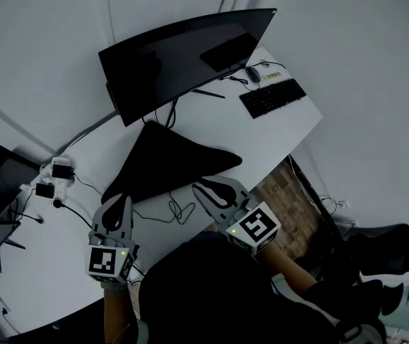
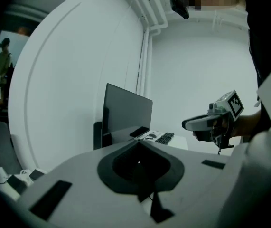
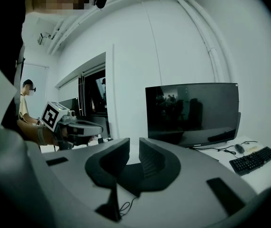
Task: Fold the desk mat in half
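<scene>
Risk: desk mat (image 1: 165, 160) sits bunched in a peak on the worktop (image 1: 276, 131) in front of the monitor (image 1: 190, 56), so the halves may land skewed. The loose cable (image 1: 179, 210) further out from the monitor could snag. Left claw (image 1: 118, 199) looks pinched shut on the mat edge. Right claw (image 1: 200, 187) is nearly closed, gripping it too.

My white desk (image 1: 283, 131): monitor (image 1: 183, 56) at back, keyboard (image 1: 272, 97) right, power strip (image 1: 55, 181) left, black desk mat (image 1: 168, 160) centre, loose cable (image 1: 179, 210).

head view: steeply down over desk (image 1: 283, 127) | gripper views: near-level, both facing monitor (image 2: 128, 113)
</scene>
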### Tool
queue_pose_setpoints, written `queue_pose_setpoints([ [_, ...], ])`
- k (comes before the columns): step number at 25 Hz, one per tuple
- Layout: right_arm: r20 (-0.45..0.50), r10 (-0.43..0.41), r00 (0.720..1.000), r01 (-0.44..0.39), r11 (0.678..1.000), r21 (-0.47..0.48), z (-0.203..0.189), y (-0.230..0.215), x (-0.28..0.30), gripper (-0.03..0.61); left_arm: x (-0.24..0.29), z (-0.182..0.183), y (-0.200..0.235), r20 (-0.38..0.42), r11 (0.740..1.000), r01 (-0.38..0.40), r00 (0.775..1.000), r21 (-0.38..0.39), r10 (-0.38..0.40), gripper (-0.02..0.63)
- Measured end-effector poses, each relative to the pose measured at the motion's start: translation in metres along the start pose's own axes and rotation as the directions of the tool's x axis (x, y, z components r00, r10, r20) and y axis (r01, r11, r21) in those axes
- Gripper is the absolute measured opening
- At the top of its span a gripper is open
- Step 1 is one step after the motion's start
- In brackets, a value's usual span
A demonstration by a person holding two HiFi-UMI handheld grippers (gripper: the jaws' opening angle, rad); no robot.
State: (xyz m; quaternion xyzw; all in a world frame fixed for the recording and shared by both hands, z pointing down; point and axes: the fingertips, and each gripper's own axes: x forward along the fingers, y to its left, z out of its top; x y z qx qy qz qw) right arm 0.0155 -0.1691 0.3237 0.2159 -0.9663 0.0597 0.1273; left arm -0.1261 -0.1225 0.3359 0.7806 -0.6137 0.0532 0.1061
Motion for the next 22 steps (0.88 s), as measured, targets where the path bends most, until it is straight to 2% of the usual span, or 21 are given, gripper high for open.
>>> queue_pose_setpoints([
  [5, -0.006, 0.005, 1.000, -0.005, 1.000, 0.013, -0.003, 0.000, 0.002, 0.064, 0.000, 0.002, 0.003, 0.020, 1.000, 0.003, 1.000, 0.020, -0.004, 0.006],
  [8, -0.012, 0.000, 1.000, 0.000, 1.000, 0.016, -0.006, -0.002, 0.003, 0.063, -0.002, -0.002, 0.004, 0.000, 1.000, -0.012, 1.000, -0.017, 0.012, 0.006],
  [16, -0.021, -0.004, 1.000, 0.004, 1.000, 0.018, -0.009, -0.004, 0.007, 0.063, -0.002, -0.007, 0.010, -0.027, 0.999, -0.038, 0.999, -0.013, 0.038, 0.006],
  [22, -0.029, 0.002, 1.000, -0.001, 1.000, 0.019, -0.011, -0.002, 0.011, 0.063, -0.004, -0.008, 0.011, -0.017, 0.998, -0.032, 0.999, -0.046, 0.031, 0.006],
])
